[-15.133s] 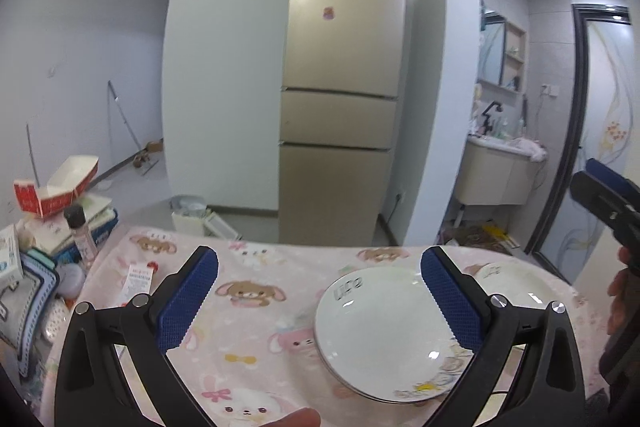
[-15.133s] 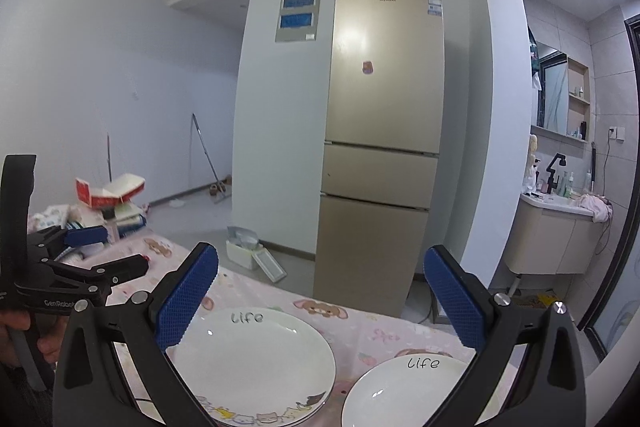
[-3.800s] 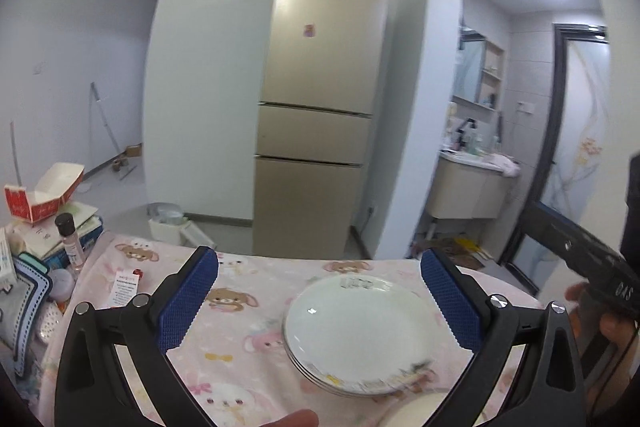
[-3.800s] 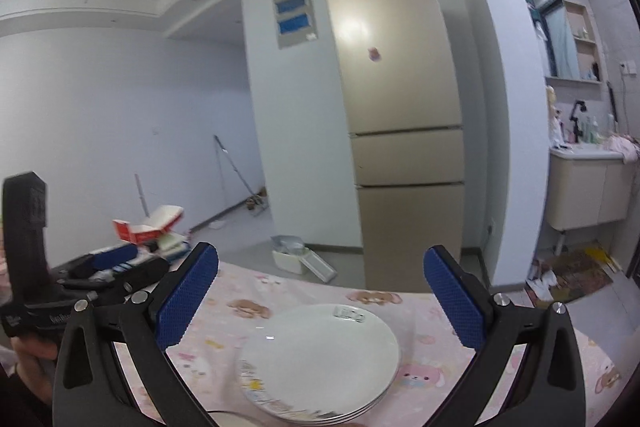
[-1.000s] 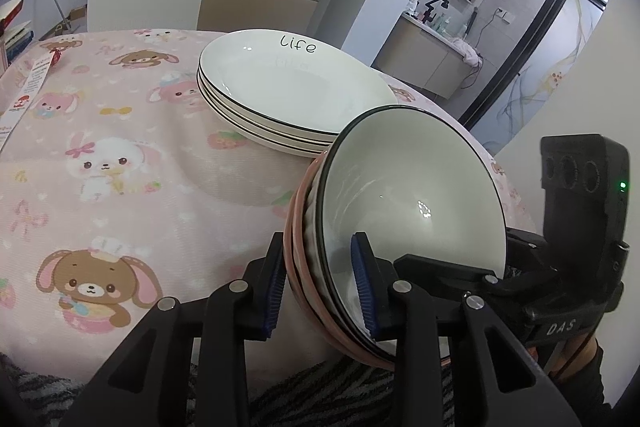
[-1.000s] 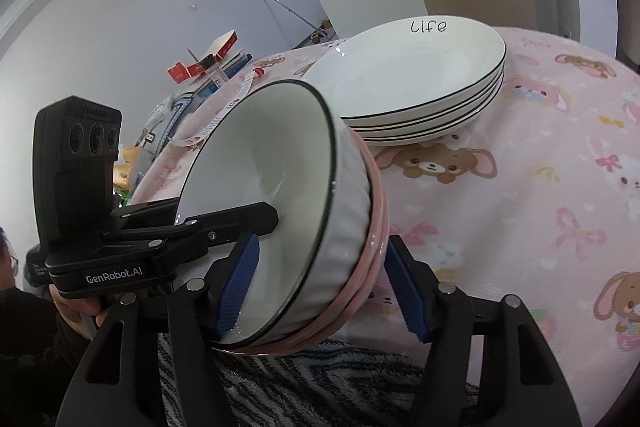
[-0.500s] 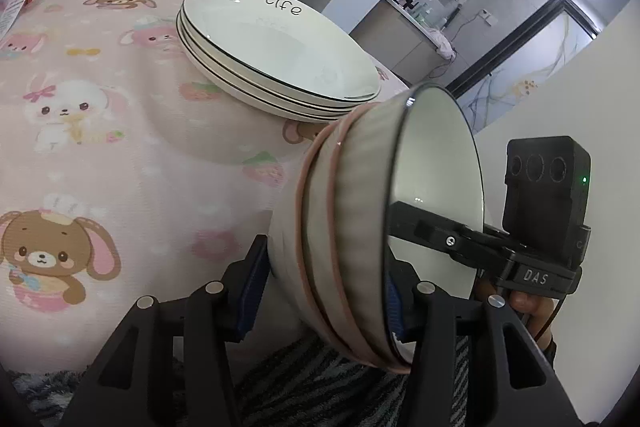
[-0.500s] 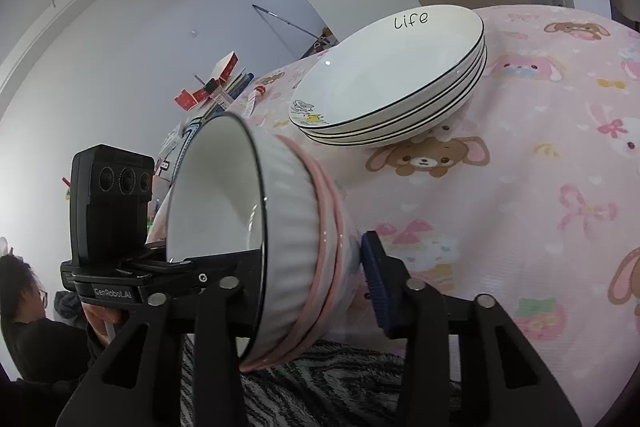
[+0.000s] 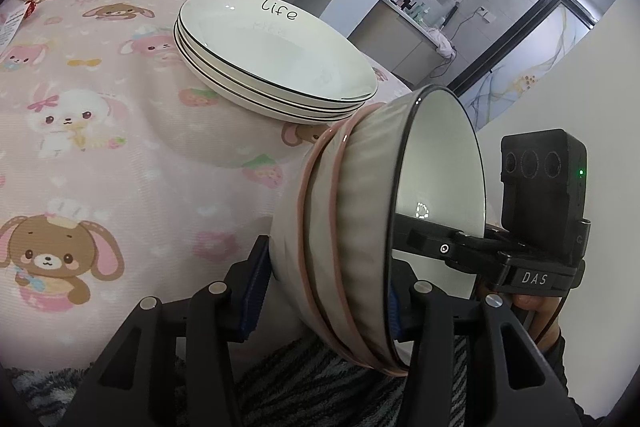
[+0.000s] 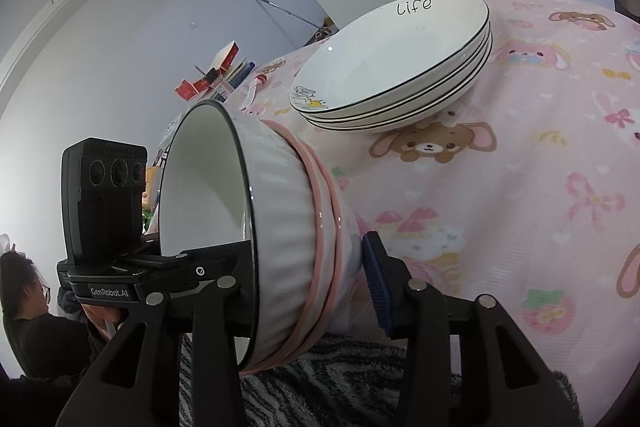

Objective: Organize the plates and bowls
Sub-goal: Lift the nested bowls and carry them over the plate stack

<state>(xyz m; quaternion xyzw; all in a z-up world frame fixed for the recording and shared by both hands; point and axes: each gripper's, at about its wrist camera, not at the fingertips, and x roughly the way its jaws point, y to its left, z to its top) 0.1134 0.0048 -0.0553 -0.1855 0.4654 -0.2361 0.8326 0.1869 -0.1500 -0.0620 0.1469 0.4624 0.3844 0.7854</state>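
I am holding a nested stack of ribbed white bowls [image 9: 360, 227] tipped on edge, its open mouth turned sideways, low over the near edge of the table. The top bowl has a thin black rim; two pink rims are showing behind it.

Left gripper [image 9: 324, 291]: I am clamping it across the whole stack. Its blue pad [image 9: 256, 283] is pressing on the base of the outermost bowl, and the other finger is sitting against the inner face of the top bowl.

Right gripper [image 10: 312, 279]: its jaws have just been opening a little, with the same stack between them. In the right wrist view one black finger is lying along the black-rimmed mouth, while the blue pad [image 10: 378, 283] is standing at the base end; I cannot tell whether it is touching the porcelain.

The stack of white plates [image 9: 272, 63], the top one lettered "Life", is resting beyond the bowls, further in on the pink cartoon-print tablecloth [image 9: 100, 147], close to the bowls but apart from them.

A hand [image 9: 532, 303] is showing under the right gripper's body in the left wrist view. A zebra-striped fabric [image 10: 340, 383] is lying below the bowls at the near edge of the cloth.
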